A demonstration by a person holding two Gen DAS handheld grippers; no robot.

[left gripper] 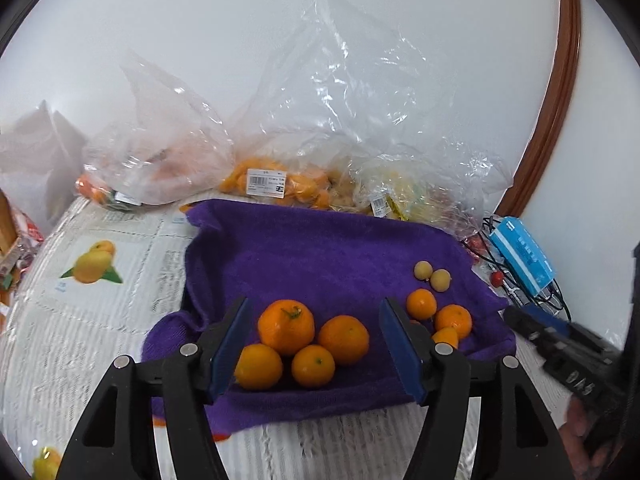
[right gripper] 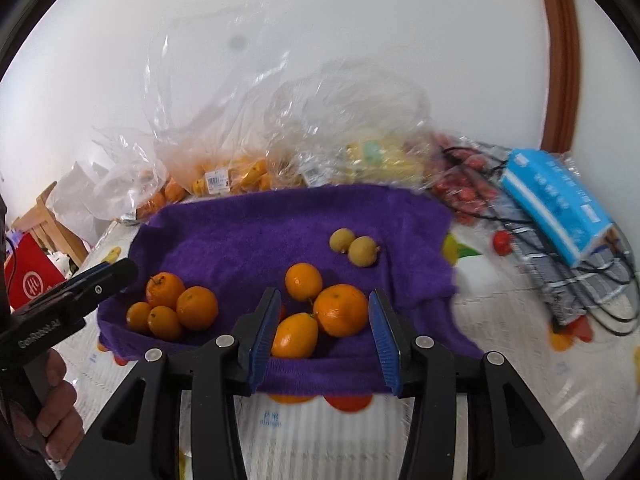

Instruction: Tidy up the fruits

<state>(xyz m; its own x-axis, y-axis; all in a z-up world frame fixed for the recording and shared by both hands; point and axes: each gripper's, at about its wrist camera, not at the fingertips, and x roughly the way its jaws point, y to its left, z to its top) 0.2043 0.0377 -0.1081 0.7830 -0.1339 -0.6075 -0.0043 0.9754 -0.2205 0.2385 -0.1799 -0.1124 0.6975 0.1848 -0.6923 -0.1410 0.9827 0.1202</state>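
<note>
A purple towel point(left gripper: 320, 248) lies on the table with fruit on it. My left gripper point(left gripper: 313, 302) hangs open over a cluster of several oranges point(left gripper: 286, 326); its blue pads press on none of them. Three smaller oranges point(left gripper: 421, 304) and two pale yellow fruits point(left gripper: 423, 270) lie to the right. In the right wrist view my right gripper point(right gripper: 325, 293) stands open above those three oranges point(right gripper: 341, 310), with nothing gripped. The left gripper's black body point(right gripper: 80, 292) shows at the left edge, held by a hand.
Clear plastic bags of oranges and yellow fruit point(left gripper: 272, 184) are heaped along the wall behind the towel. A blue tissue pack point(right gripper: 556, 204) on a checked bag and a bag of small red fruits point(right gripper: 460, 192) lie to the right. A red box point(right gripper: 28, 280) stands at the left.
</note>
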